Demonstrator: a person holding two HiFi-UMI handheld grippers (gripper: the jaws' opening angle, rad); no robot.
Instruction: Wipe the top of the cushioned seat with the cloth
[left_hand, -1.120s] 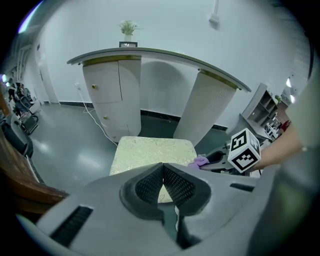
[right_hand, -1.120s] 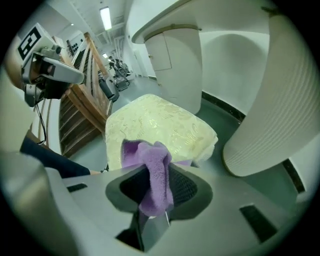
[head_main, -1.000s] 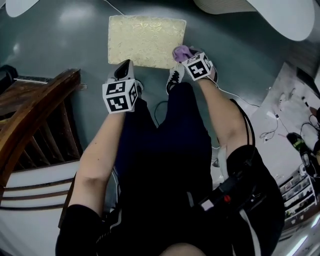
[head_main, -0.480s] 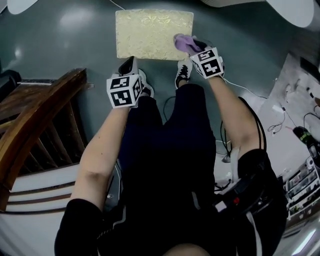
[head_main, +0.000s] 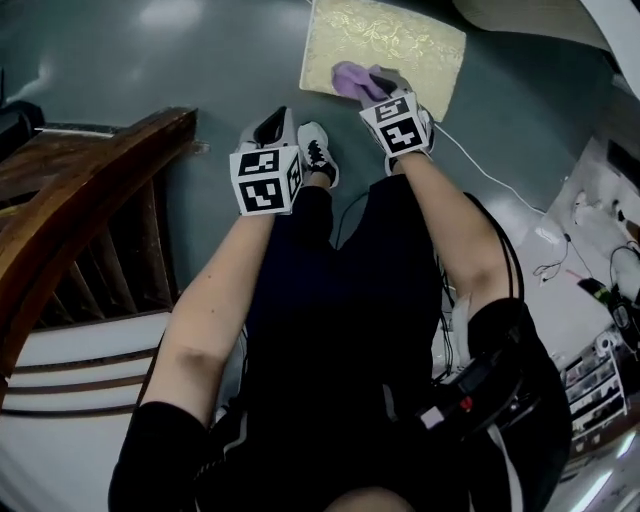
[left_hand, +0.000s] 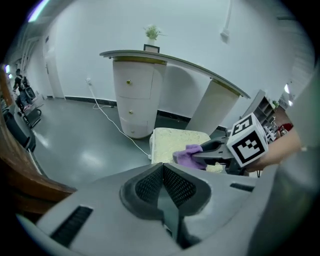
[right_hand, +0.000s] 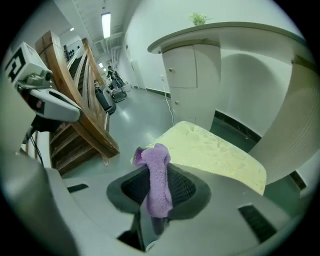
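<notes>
**We hold the cloth at the seat's near edge, with the wipe in hand**

Head view: our right gripper (head_main: 383, 82) brings the purple cloth (head_main: 347, 77) over the near left corner of the cushioned seat (head_main: 405, 40), though we cannot tell if they touch. Our left gripper (head_main: 268, 125) hangs well apart, beside a wooden frame (head_main: 80, 215). Left gripper view: its jaws meet with nothing between them. Right gripper view: the jaws clamp the cloth, which stands up between them, with the seat just beyond. We judge wiping barely begun. Next we need to press the cloth down and sweep it across the far side.
</notes>
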